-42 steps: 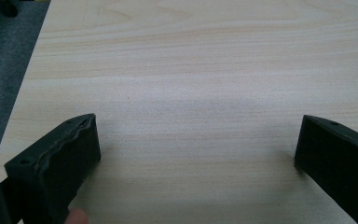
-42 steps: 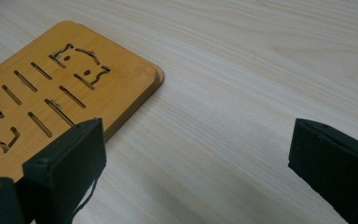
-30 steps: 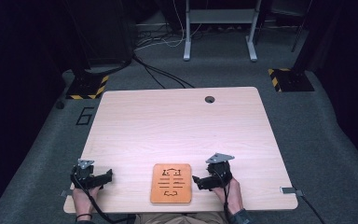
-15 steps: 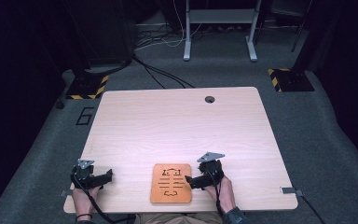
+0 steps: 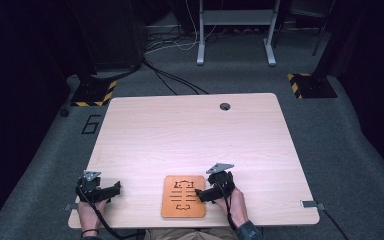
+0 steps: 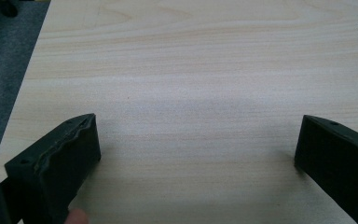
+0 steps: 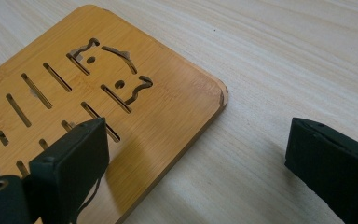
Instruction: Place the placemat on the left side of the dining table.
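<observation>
My right gripper [image 5: 198, 192] at the board [image 5: 182, 196], jaws wide apart, one over its three o'clock edge, the other above bare table [image 5: 190, 135], board lying flat at six o'clock, my left gripper [image 5: 116, 188] at eight o'clock, jaws apart on nothing

We lost the bamboo board [image 7: 98, 107] past the right gripper view's left and bottom edges, its slots partly hidden behind one jaw, its cut-out pattern too small to read from above, forearms cut off at the bottom.
</observation>
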The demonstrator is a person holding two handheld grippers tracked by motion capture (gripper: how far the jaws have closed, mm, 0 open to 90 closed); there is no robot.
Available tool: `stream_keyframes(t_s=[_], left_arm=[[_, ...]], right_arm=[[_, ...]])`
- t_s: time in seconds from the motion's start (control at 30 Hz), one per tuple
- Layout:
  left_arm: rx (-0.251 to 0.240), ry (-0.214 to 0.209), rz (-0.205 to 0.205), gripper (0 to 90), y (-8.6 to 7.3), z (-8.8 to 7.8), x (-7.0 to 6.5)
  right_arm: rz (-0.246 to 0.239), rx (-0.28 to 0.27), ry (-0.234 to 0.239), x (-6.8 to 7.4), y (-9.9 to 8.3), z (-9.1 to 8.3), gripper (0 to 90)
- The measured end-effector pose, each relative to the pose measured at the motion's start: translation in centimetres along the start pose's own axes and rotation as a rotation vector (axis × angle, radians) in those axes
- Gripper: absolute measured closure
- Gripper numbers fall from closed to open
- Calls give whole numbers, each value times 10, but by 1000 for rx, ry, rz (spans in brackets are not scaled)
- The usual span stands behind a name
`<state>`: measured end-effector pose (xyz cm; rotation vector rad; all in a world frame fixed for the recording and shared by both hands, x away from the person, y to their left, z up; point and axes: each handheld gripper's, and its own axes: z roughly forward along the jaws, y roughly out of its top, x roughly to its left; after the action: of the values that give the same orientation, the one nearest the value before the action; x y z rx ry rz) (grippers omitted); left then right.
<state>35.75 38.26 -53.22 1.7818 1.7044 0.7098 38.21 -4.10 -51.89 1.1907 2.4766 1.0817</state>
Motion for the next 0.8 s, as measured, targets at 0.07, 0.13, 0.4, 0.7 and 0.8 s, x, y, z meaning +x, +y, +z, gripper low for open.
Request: stream_keyframes(t_s=[0.07,0.13,0.4,0.7,0.8], left_arm=[[0,0,0,0,0,0,0],[0,-1,-1,0,0,0,0],[-1,-1,-2,0,0,0,0],[0,-1,-4,0,0,0,0],[0,-1,-4,0,0,0,0]], right_arm=[[-2,7,-5,1,0,1,52],[-4,5,-2,3,-1,1,53],[-15,7,9,3,-3,1,54],[-18,13,11,1,-3,0,57],[-22,11,13,0,-3,0,64]])
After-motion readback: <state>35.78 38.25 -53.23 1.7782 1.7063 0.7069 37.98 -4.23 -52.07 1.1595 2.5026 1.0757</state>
